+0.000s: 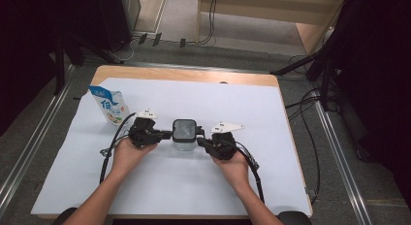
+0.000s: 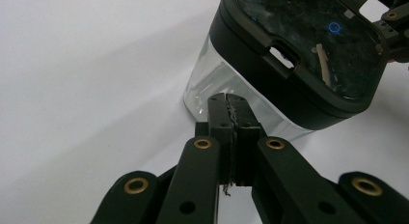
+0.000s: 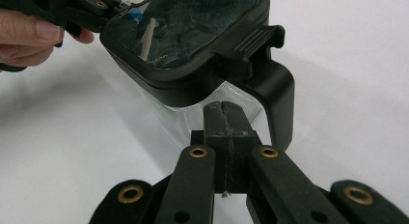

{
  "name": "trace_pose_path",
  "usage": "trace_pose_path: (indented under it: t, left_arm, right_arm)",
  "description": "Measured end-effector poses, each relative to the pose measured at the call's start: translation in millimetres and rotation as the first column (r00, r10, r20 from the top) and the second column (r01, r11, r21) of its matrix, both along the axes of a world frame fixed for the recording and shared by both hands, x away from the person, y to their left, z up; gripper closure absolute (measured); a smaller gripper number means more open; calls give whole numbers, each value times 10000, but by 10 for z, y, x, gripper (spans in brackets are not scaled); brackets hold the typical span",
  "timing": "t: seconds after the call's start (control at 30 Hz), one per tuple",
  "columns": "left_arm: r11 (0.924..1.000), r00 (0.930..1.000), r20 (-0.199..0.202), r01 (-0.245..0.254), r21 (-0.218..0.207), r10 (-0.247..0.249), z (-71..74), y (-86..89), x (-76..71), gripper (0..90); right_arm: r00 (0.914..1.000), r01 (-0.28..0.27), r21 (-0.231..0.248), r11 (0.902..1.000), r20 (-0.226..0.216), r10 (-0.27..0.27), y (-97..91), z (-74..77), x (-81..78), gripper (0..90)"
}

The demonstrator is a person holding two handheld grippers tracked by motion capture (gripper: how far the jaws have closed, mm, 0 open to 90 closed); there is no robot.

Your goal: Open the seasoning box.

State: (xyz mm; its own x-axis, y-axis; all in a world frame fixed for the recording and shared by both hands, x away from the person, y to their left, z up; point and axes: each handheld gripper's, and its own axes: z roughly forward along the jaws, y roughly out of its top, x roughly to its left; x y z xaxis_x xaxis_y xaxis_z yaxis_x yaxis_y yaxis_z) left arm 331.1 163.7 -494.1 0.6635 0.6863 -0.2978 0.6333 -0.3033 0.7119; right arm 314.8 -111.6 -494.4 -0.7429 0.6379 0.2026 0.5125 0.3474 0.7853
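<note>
A clear square jug (image 1: 184, 130) with a black lid stands mid-table between both grippers. My left gripper (image 1: 167, 134) comes at it from the left. In the left gripper view the jaws (image 2: 227, 99) are shut with nothing between them, tips against the jug's clear wall (image 2: 207, 84) below the lid (image 2: 299, 55). My right gripper (image 1: 200, 140) comes from the right. In the right gripper view it (image 3: 224, 107) is shut and empty, tips at the clear wall just under the lid (image 3: 188, 31), beside the black handle (image 3: 279, 98).
A blue and white pouch (image 1: 109, 104) stands at the table's left, behind the left hand. A white sheet (image 1: 242, 176) covers the wooden table (image 1: 194, 74). Cables trail from both grippers toward the near edge. Dark stands and cables surround the table on the floor.
</note>
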Motion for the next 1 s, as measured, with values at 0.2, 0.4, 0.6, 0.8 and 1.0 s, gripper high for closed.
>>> trace_pose_path:
  t: [0.2, 0.4, 0.6, 0.8, 1.0]
  left_arm:
    - [9988, 9995, -106, 303, 374, -299, 32, 43, -4, 852]
    - [9991, 9994, -77, 337, 276, -335, 73, 131, -21, 634]
    - [9959, 9956, 322, 870, 234, -878, 121, 190, -48, 469]
    - [9896, 9874, 678, 1435, -7, -1432, 179, 188, -96, 394]
    - [9865, 9857, 410, 1630, 129, -1634, 223, 176, -93, 442]
  right_arm:
    - [9999, -149, -152, 9998, 50, 149, -16, 30, -8, 900]
    - [9997, -15, -203, 9998, 236, 20, -135, 109, -29, 900]
    - [9996, 270, 14, 9996, 35, -270, -303, 132, 42, 827]
    - [9981, 546, 138, 9984, -290, -542, -399, 100, 112, 613]
    - [9980, 635, 216, 9977, 1, -635, -438, 93, 132, 522]
